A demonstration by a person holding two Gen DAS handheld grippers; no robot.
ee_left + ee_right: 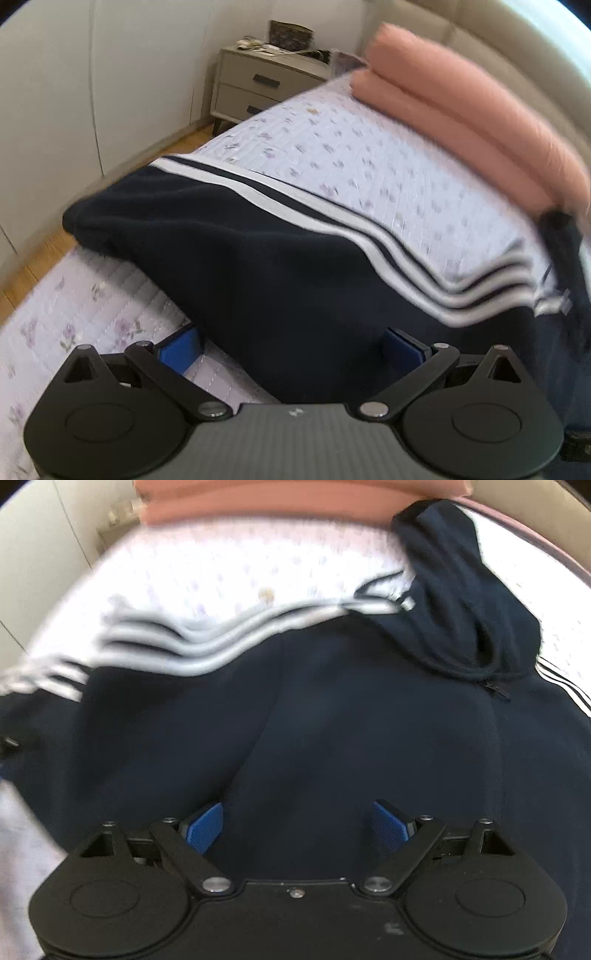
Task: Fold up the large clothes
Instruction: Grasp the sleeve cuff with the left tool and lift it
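A navy hoodie [258,258] with white stripes along its sleeve lies on the bed. It also fills the right wrist view [332,720], with its hood [461,602] at the upper right. My left gripper [291,347] is open, its blue pads [181,350] wide apart with the hoodie's near edge between them. My right gripper [295,827] is open too, blue pads [205,827] spread over the dark fabric of the body. Both views are blurred by motion.
The bed has a white quilt with small purple flowers [351,147]. A folded pink blanket [461,110] lies by the headboard, and shows in the right wrist view [295,498]. A grey nightstand [258,85] stands beside the bed on a wooden floor [37,258].
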